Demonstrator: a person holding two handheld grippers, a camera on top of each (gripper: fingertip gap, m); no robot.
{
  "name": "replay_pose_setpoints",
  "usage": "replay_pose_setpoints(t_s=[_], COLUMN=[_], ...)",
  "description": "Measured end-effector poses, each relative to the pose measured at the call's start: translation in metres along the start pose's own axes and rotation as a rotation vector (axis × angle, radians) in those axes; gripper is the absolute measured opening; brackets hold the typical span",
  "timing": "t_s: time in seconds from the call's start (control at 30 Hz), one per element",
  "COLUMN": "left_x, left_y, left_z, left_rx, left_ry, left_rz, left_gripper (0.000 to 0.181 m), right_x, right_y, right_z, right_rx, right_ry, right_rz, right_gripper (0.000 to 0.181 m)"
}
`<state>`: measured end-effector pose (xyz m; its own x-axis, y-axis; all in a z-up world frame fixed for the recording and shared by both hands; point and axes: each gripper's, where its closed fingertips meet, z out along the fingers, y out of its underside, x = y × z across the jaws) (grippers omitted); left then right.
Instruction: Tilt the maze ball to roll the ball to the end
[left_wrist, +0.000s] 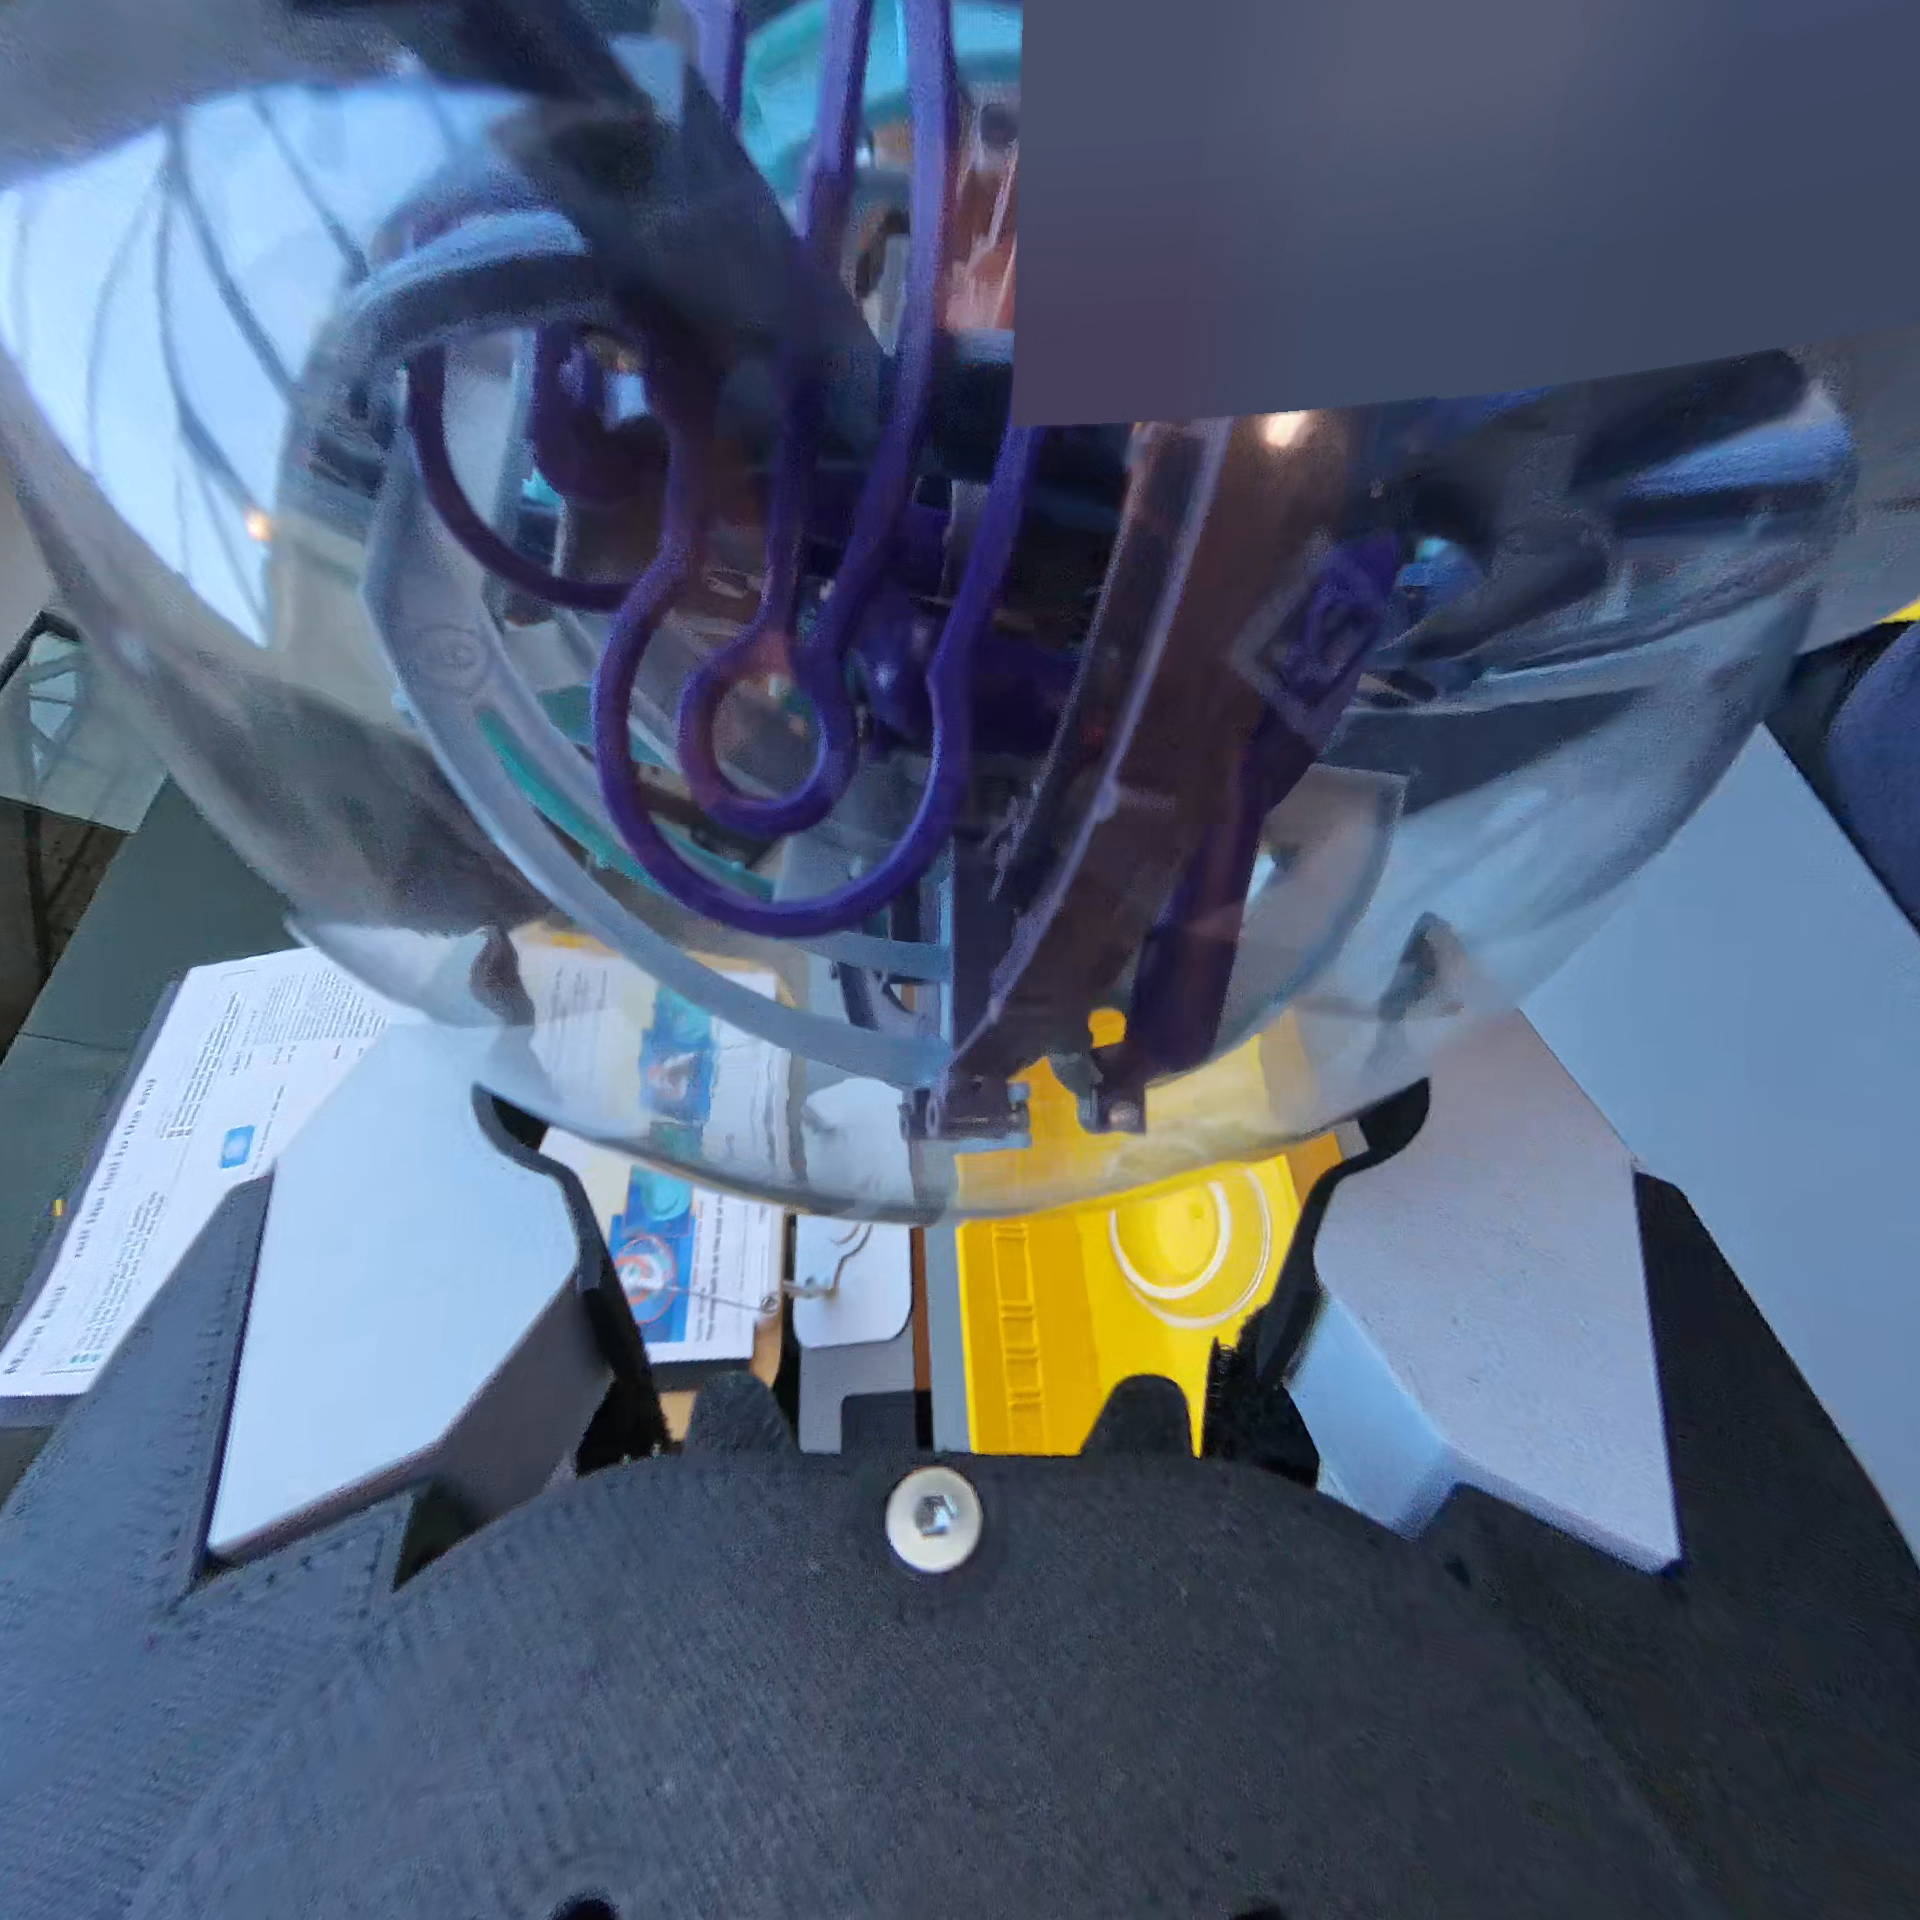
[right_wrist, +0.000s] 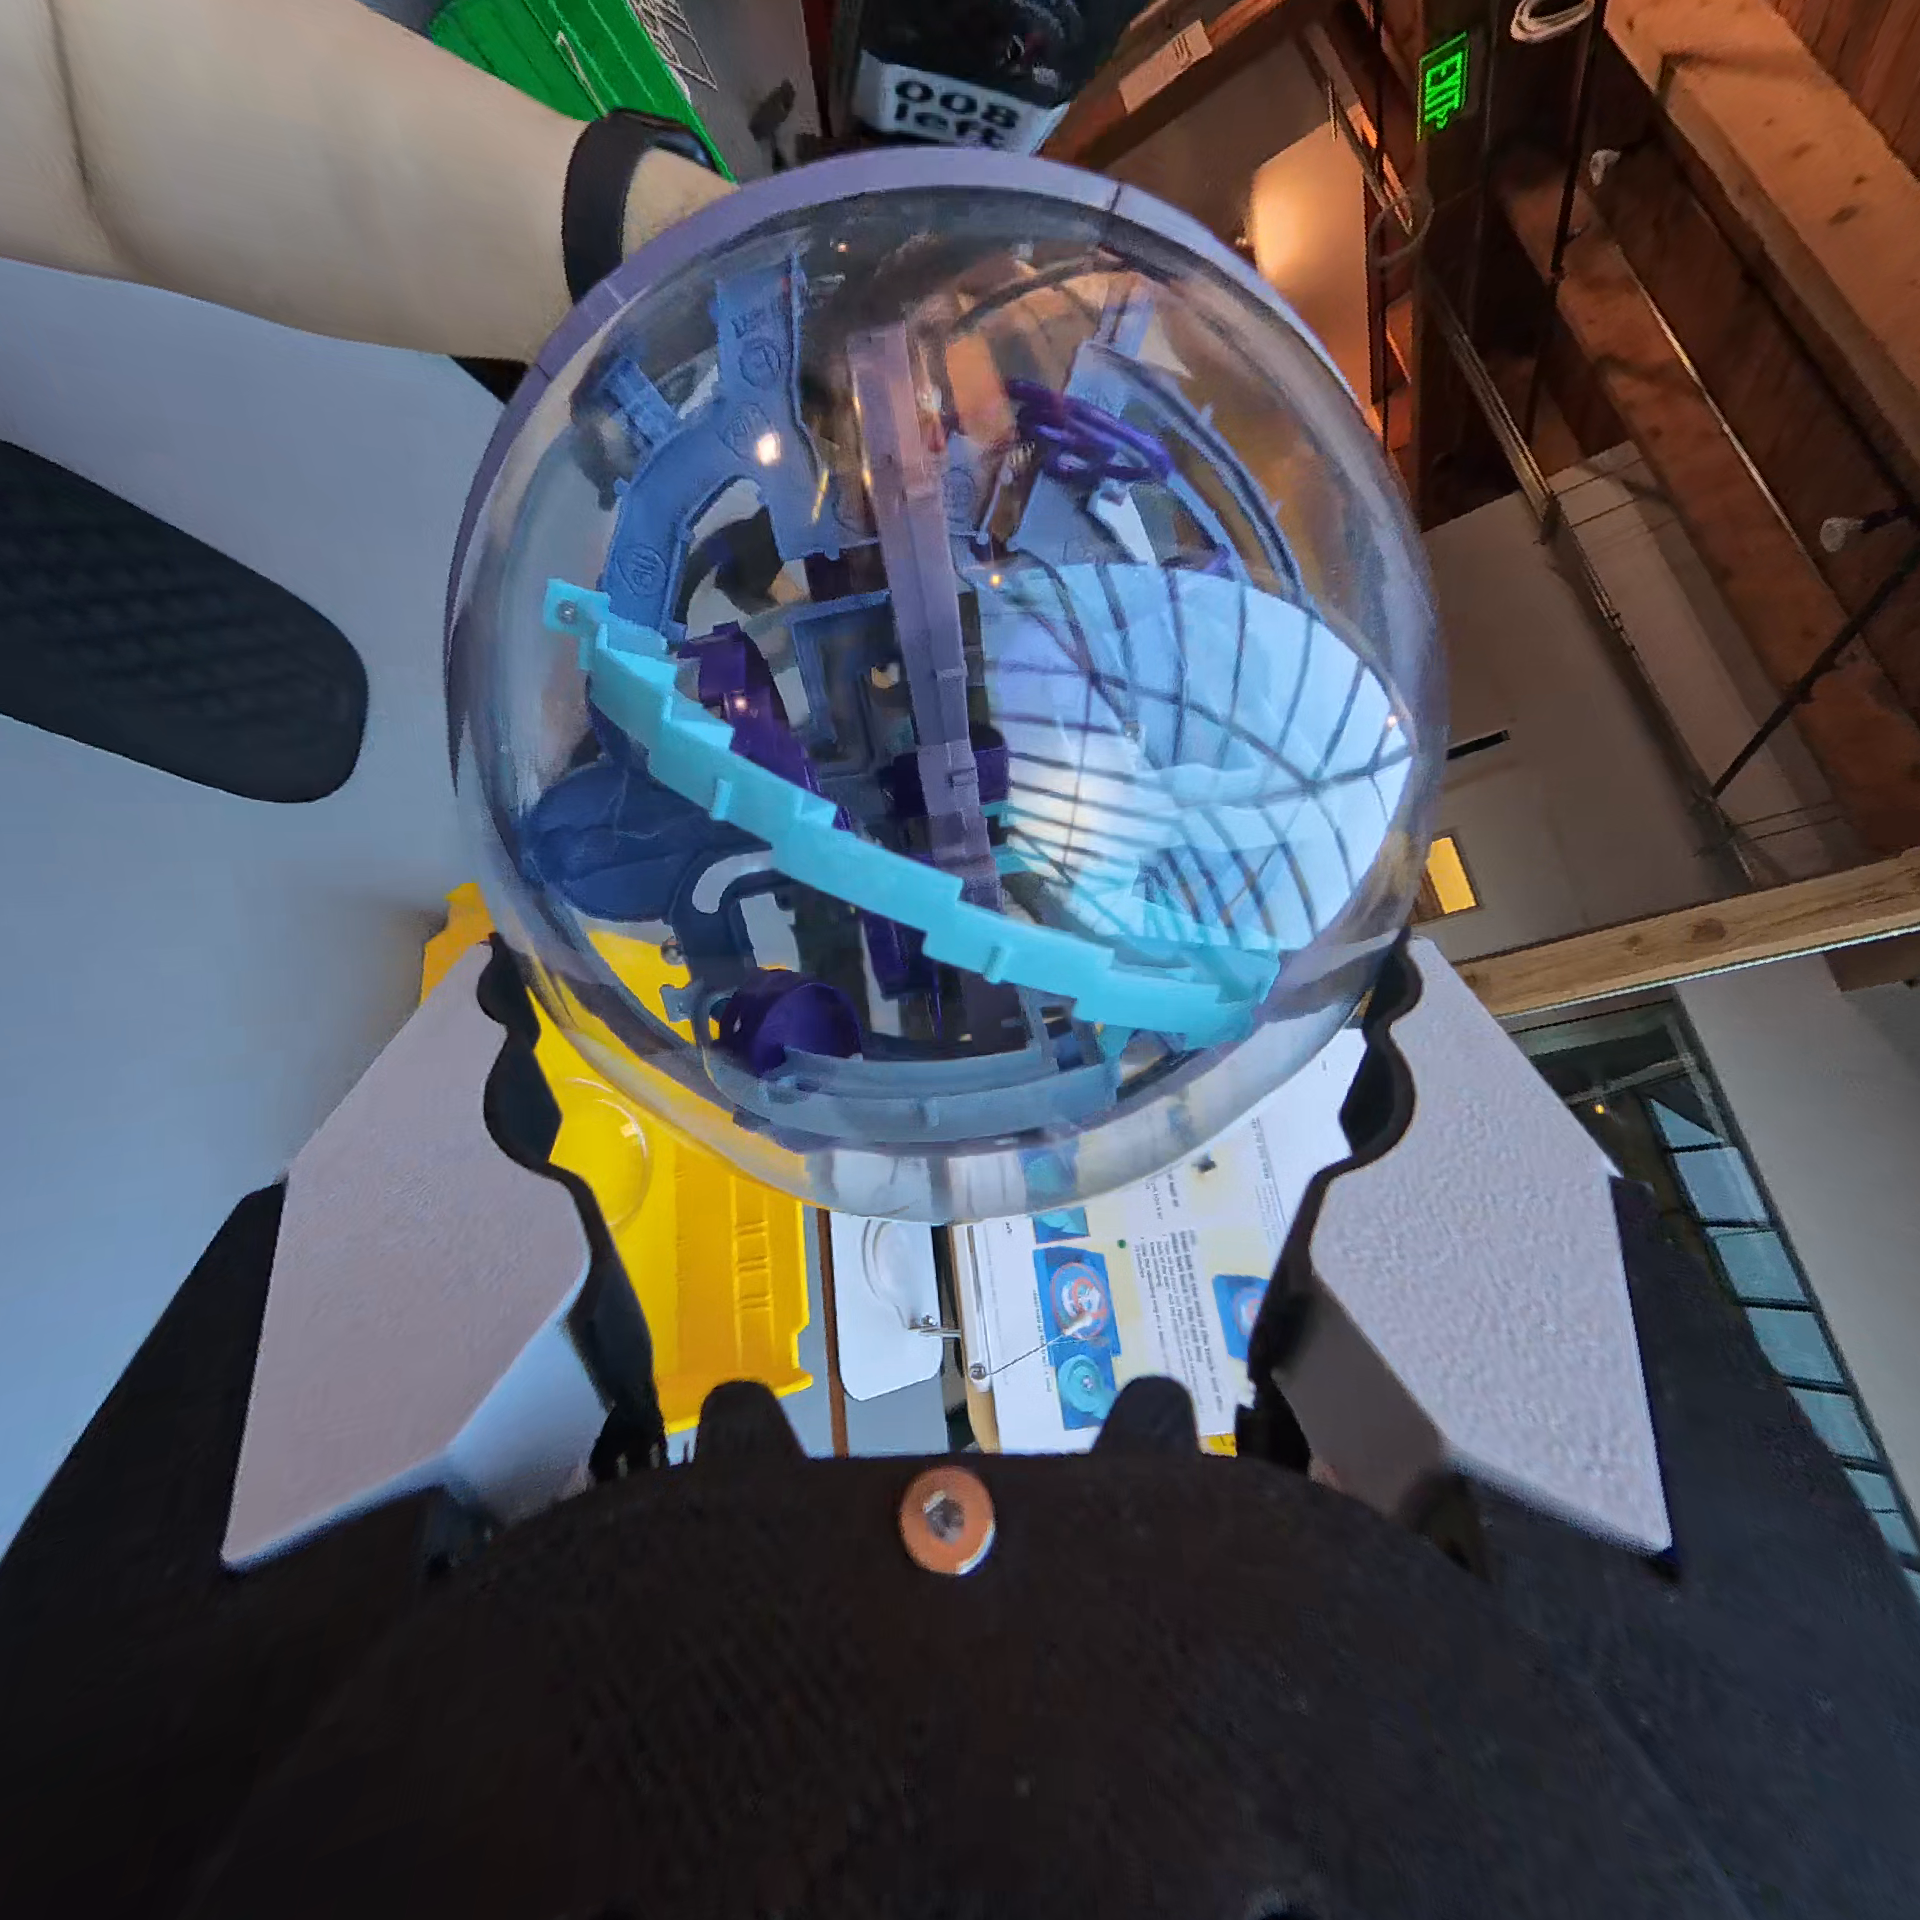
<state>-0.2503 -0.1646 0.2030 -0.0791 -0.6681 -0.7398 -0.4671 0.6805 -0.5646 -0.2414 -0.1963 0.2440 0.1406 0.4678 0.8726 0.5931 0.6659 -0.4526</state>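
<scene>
Writing appeared on a white tag (right_wrist: 951, 104) at the top of the right wrist view, on a green lit sign (right_wrist: 1444, 83) among the wooden ceiling beams (right_wrist: 1714, 343), and on a printed white instruction sheet (left_wrist: 177, 1174) lying below; I leave all of it unread. Around the work I saw a yellow plastic tray (left_wrist: 1091, 1340) with a moulded ring, a white flat card (left_wrist: 847, 1299) beside it, and a black mesh chair part (right_wrist: 156, 644) at the left of the right wrist view.

The clear plastic maze ball with purple, grey and turquoise tracks inside (right_wrist: 935, 665) was lifted off the surface, above the tray and the sheet. It filled each view and hid most of what lay behind it.

My left gripper (left_wrist: 951, 1122) had its black fingers (left_wrist: 540, 1153) spread wide against the lower curve of the sphere, gripping it from one side. My right gripper (right_wrist: 940, 997) likewise pressed its spread fingers (right_wrist: 509, 1018) on the sphere's flanks. I could not pick out the small rolling ball inside.
</scene>
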Motion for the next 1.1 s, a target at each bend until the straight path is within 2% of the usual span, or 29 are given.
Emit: replay_pose_setpoints(t_s=[0.2,0.33,0.6,0.83,1.1], left_x=[0.002,0.011,0.009,0.006,-0.003], left_y=[-0.011,-0.006,-0.033,-0.049,-0.070], left_z=[0.004,0.014,0.006,-0.003,-0.022], left_rx=[0.000,0.018,0.230,0.358,0.494], left_ry=[0.069,0.068,0.045,0.068,0.032], left_rz=[0.002,0.000,-0.064,-0.078,0.005], left_gripper=[0.157,0.157,0.156,0.157,0.158], right_x=[0.004,-0.006,-0.002,0.005,0.016], right_y=[-0.018,-0.013,-0.002,-0.022,-0.046], right_z=[-0.013,-0.013,-0.017,-0.022,-0.025], right_rx=[0.031,0.012,0.044,0.102,0.131], right_ry=[0.013,0.002,-0.007,-0.005,0.037], right_rz=[0.036,0.027,0.095,0.109,0.035], right_gripper=[0.155,0.155,0.155,0.155,0.155])
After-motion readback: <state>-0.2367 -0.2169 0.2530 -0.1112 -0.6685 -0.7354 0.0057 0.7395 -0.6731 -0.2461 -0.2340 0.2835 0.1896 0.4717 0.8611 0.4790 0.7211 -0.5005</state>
